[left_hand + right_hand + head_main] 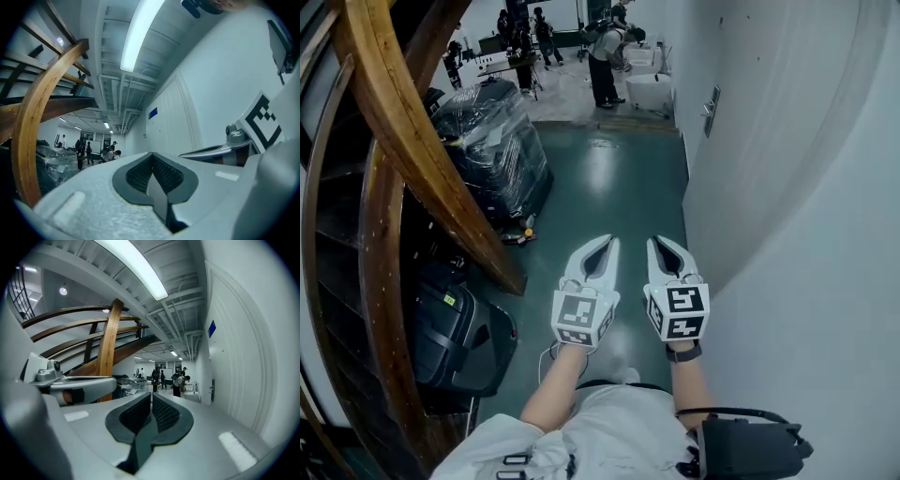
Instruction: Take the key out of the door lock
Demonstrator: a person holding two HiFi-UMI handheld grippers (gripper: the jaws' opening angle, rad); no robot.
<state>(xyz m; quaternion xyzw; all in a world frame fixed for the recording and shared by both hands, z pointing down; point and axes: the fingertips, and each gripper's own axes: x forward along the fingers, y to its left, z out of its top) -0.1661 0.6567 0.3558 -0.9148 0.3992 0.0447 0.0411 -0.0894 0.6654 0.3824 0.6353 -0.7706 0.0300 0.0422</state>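
Note:
A dark handle and lock plate [710, 111] sit on the white door [750, 112] in the right-hand wall, well ahead of me down the corridor. The right gripper view shows the same handle [212, 390], small and far off. It is too small to make out a key. I hold both grippers side by side at waist height over the green floor. My left gripper [609, 241] [151, 154] is shut with nothing in it. So is my right gripper [659, 242] [151, 395], its tips together and pointing down the corridor.
The white wall [806, 244] runs close on my right. A curved wooden stair beam [422, 141] rises on the left, with a plastic-wrapped load [492, 150] and a black case [455, 337] beside it. Several people [605, 61] stand at the far end of the floor [619, 178].

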